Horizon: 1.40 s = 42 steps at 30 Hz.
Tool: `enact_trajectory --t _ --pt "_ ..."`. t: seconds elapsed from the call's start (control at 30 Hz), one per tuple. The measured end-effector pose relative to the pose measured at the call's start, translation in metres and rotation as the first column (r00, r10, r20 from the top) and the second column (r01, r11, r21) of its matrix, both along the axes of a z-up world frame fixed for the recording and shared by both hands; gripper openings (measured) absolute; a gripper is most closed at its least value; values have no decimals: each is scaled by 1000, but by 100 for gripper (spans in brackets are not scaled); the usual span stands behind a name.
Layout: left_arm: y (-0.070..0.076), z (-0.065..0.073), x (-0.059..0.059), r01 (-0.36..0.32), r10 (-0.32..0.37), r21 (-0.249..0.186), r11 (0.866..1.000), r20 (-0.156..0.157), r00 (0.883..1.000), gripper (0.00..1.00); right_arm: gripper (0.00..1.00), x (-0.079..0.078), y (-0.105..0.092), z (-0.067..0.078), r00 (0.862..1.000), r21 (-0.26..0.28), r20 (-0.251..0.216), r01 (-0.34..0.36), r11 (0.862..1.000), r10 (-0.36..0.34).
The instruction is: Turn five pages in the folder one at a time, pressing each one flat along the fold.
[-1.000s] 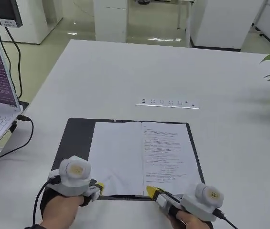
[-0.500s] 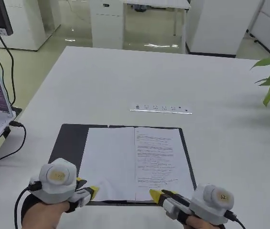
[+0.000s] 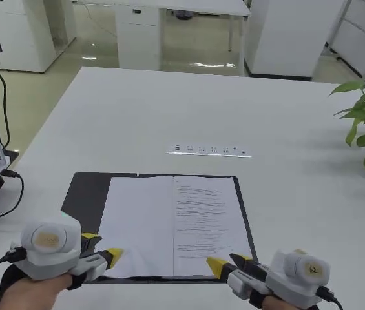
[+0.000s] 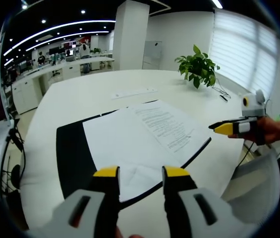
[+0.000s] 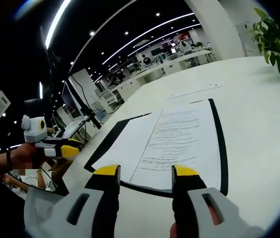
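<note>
Black open folder (image 3: 84, 194) with white printed pages (image 3: 198, 219) lies flat on the white bench (image 3: 169, 110), its near edge just ahead of left claw (image 4: 140, 172) and right claw (image 5: 144, 170), both parted and gripping nothing.

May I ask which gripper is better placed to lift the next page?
Probably the right gripper: open, at the bottom edge of the printed page; the left gripper sits by the blank page.
</note>
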<state>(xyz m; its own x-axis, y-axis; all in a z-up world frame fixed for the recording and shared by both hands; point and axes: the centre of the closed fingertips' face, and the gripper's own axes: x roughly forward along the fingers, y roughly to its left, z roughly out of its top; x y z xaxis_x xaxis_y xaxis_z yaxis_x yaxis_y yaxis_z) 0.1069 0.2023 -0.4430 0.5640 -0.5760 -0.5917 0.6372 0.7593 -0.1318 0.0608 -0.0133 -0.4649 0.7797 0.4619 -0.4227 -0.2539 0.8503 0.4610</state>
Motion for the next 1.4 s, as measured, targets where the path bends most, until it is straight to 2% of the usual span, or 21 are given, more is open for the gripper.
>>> enact_trajectory --t 0.2,0.4,0.53,0.57,0.6,0.73,0.8,0.9,1.0,1.07,1.23,1.4 --pt "6 13 -5 13 -13 1 1000 32 999 38 44 -7 -13 9 1000 -18 23 13 1000 -13" --pt "20 23 -14 -26 27 -16 1000 44 999 46 48 -21 -27 18 998 -61 48 32 998 -29" --pt "29 27 -19 -55 58 -59 997 48 997 53 53 -33 -33 17 999 -98 44 21 995 -17" --pt "33 27 -21 -62 65 -58 996 49 997 55 53 -37 -35 15 999 -127 33 16 992 -12" --pt "36 28 -23 -70 73 -59 996 50 996 57 54 -40 -35 15 1000 -133 30 13 991 -9" --pt "46 31 -29 -98 102 -70 993 55 993 64 58 -50 -34 15 1000 -132 28 11 991 -7" --pt "50 27 -32 -103 105 -47 994 56 993 67 60 -54 -32 10 1000 -130 17 6 991 -4" --pt "50 20 -38 -108 109 -49 993 28 994 73 62 -60 -29 5 1000 -128 -1 -5 992 5" --pt "48 15 -41 -94 94 -27 995 16 995 73 64 -65 -24 0 999 -152 -22 -34 988 31" --pt "44 15 -41 -94 94 -36 995 14 995 73 64 -68 -22 -1 998 -165 -30 -52 985 47" --pt "37 3 -44 -87 87 -22 996 -13 996 73 63 -69 -22 -2 998 -161 -31 -55 985 51" --pt "24 3 -45 -55 55 -21 998 -21 998 73 63 -69 -28 -2 999 -147 -30 -45 988 41"
